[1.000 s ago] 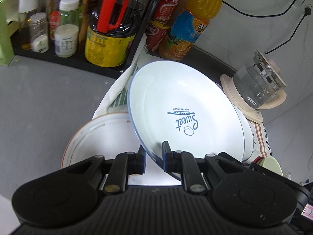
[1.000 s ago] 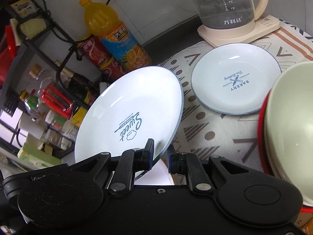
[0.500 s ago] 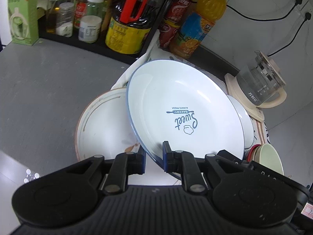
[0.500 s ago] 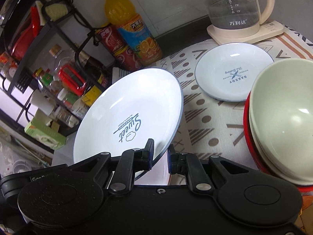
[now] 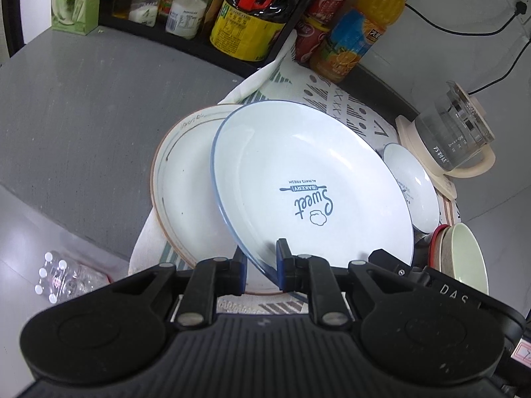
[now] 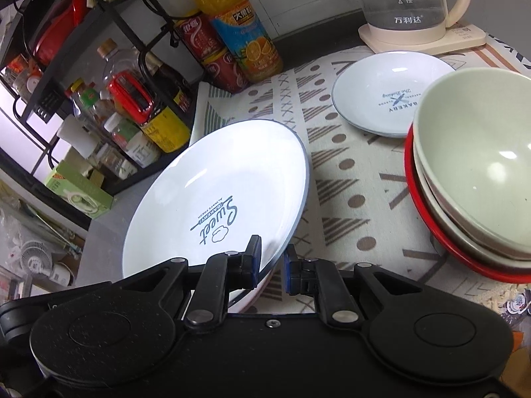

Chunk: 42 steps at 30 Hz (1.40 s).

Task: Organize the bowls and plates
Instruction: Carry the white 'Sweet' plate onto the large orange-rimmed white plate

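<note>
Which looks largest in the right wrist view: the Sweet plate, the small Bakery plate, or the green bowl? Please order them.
1. Sweet plate: largest, though it is nearest the camera, which inflates it.
2. Green bowl: cut off by the picture edge, so its rank is unsure.
3. Small Bakery plate: smallest, also farthest.

On the large plate in front of me I read "Sweet" in blue script, with "BAKERY" on a rolling-pin banner and "ALWAYS FRESH" beside it; the right wrist view shows the same print. The small plate at two o'clock in that view carries "BAKERY" and script I take as "The Baking", though that part is small. The glass kettle at one o'clock bears "万利达". In the left wrist view, the letters "DAS" show on black housing at four o'clock. The bottle labels are too small to read.
</note>
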Each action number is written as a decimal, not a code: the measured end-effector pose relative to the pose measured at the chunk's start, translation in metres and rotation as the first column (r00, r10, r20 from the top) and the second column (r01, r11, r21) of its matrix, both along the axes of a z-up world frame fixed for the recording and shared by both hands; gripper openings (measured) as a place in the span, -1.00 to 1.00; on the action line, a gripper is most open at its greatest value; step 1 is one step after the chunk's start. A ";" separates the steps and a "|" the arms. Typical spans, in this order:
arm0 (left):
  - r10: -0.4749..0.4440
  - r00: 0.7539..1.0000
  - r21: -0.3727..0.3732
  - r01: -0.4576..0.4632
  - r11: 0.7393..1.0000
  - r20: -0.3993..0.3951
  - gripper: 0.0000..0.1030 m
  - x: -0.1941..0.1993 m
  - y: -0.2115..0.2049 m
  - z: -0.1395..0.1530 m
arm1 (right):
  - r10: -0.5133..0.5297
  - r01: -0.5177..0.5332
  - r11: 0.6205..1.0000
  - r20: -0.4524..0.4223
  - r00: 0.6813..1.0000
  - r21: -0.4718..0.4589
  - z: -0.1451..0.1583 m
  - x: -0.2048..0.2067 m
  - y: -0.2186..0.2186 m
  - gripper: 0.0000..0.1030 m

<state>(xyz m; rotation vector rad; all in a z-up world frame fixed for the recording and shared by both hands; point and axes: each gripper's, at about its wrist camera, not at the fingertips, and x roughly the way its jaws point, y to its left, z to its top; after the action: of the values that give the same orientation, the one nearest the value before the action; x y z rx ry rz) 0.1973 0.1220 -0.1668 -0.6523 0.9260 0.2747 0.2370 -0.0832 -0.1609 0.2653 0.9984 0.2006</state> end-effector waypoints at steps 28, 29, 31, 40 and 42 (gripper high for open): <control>-0.004 0.996 -0.112 -0.007 0.994 -0.093 -0.57 0.011 0.022 -0.027 | -0.032 0.029 0.997 -0.043 0.999 -0.065 -0.016 0.014 0.019 -0.77; -0.009 0.995 -0.124 -0.004 0.992 -0.102 -0.57 0.012 0.024 -0.026 | -0.036 0.033 0.997 -0.044 0.998 -0.063 -0.016 0.015 0.019 -0.78; -0.025 0.992 -0.139 0.008 0.990 -0.124 -0.56 0.014 0.028 -0.023 | -0.042 0.039 0.997 -0.048 0.998 -0.063 -0.016 0.017 0.021 -0.79; -0.023 0.990 -0.044 0.017 0.999 -0.141 -0.56 0.017 0.064 -0.011 | -0.047 0.043 0.995 -0.047 0.998 -0.091 -0.019 0.022 0.027 -0.83; -0.008 0.990 -0.026 0.005 1.000 -0.142 -0.56 0.018 0.072 -0.013 | -0.057 0.052 0.994 -0.051 0.997 -0.092 -0.020 0.024 0.026 -0.84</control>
<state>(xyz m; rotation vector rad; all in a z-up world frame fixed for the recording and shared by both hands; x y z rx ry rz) 0.2155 0.1936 -0.1795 -0.6593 1.0691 0.3069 0.2614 -0.0575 -0.1811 0.2155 1.0487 0.0988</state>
